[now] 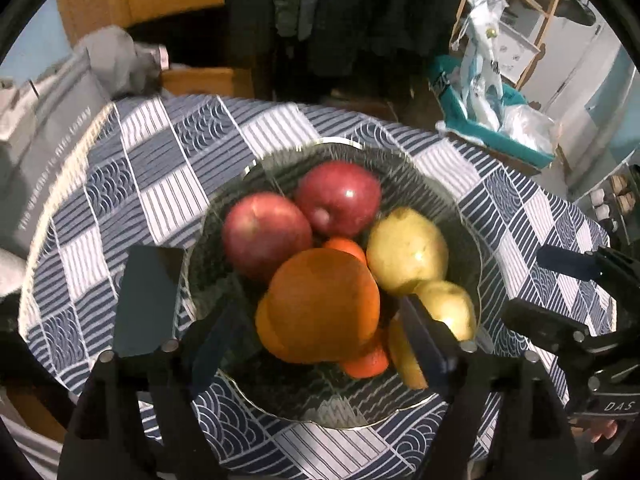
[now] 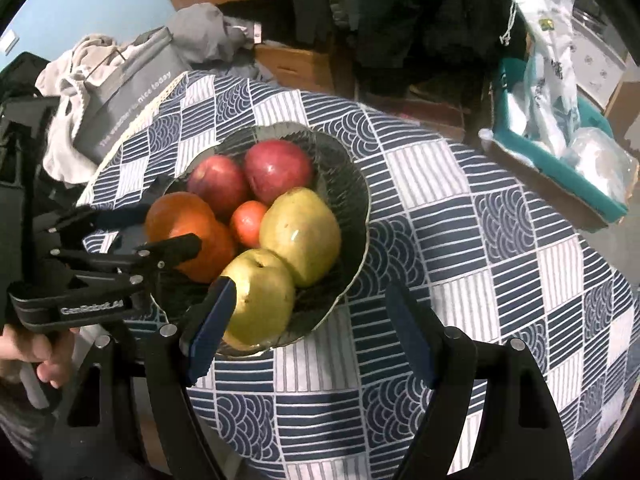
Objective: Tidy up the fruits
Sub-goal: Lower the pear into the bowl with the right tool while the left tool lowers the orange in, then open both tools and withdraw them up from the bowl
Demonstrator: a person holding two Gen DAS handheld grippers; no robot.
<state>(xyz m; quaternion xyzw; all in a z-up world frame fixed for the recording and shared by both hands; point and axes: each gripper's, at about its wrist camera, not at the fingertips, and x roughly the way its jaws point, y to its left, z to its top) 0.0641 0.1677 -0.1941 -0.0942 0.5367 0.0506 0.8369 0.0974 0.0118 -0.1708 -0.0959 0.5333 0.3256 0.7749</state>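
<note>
Large orange (image 1: 320,304) at 6 o'clock in glass bowl (image 1: 460,208): firm, heavy, slick peel (rolls easily); grip across widest middle. Left gripper (image 1: 308,344) spread around it; right gripper (image 2: 308,332) spread, empty.

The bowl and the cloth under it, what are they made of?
The bowl looks like dark, see-through glass: it is ribbed, glossy, and the pattern shows through its bottom. The tablecloth looks like woven, matte fabric with a printed blue and white pattern; it drapes over the table edge.

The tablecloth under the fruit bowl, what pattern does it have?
The tablecloth has navy and white patchwork squares, some striped, some with wave arcs; clearest in the right wrist view.
</note>
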